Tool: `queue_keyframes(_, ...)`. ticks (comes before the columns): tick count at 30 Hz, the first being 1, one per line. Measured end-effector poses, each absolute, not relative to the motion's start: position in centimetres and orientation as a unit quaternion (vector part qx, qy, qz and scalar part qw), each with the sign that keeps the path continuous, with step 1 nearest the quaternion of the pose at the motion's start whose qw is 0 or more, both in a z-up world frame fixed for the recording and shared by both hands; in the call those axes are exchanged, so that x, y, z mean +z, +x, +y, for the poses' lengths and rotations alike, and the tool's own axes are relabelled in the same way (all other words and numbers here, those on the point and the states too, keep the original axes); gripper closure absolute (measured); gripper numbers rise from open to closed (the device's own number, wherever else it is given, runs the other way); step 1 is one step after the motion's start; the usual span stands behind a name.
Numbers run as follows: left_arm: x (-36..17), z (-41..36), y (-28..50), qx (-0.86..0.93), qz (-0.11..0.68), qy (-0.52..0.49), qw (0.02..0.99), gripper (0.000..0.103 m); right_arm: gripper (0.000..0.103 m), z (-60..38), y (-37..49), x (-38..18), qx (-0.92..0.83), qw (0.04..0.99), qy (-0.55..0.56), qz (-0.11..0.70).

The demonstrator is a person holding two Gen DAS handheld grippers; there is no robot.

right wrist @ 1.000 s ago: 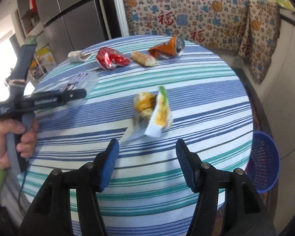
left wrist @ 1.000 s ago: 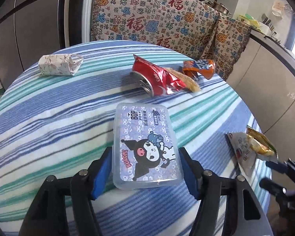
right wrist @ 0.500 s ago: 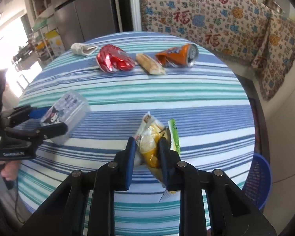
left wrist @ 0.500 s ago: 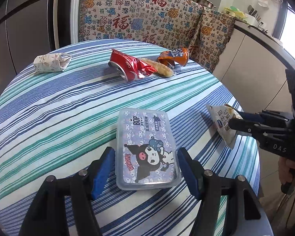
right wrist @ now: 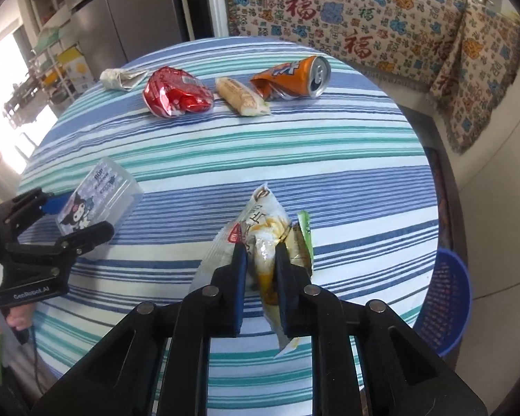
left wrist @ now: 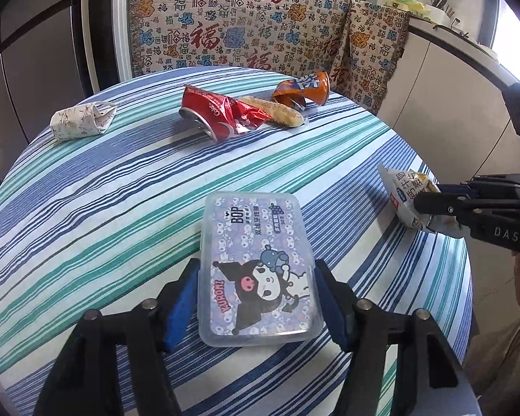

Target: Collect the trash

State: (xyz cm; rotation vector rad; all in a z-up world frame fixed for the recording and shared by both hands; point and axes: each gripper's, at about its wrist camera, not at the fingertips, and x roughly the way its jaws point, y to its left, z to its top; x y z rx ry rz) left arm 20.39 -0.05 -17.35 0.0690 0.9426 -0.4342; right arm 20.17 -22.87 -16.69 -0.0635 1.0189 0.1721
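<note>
Right gripper (right wrist: 260, 260): fingers have just been closing and now pinch the snack wrapper (right wrist: 265, 228) between the pads. The wrapper's lower end hangs past the fingers; whether it has left the worktop (right wrist: 329, 159) is hard to tell.

Left gripper (left wrist: 256, 298): fingers sit on both long sides of the clear plastic box (left wrist: 256, 263), pads against its walls, having closed in a little. The box's near edge sits between the fingers; its contents are hidden by the printed lid.

Beyond the fingers, across the worktop: crushed red can (left wrist: 218, 114), bread roll in wrap (left wrist: 274, 114), crushed orange can (left wrist: 305, 88), and a crumpled paper cup (left wrist: 83, 121) off to the left.

Blue basket (right wrist: 443, 298) stands on the floor, right of the right fingers, partly hidden by the worktop edge.

A hand (right wrist: 14, 315) shows at the left edge, mostly cut off.
</note>
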Motion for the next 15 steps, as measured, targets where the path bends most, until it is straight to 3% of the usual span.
queue_keyframes(15,-15.8,-2.9,18.2,-0.235,0.438,0.003,0.868,0.039,0.093,-25.6,15.2,-15.9,0.081,0.893,0.062,0.439)
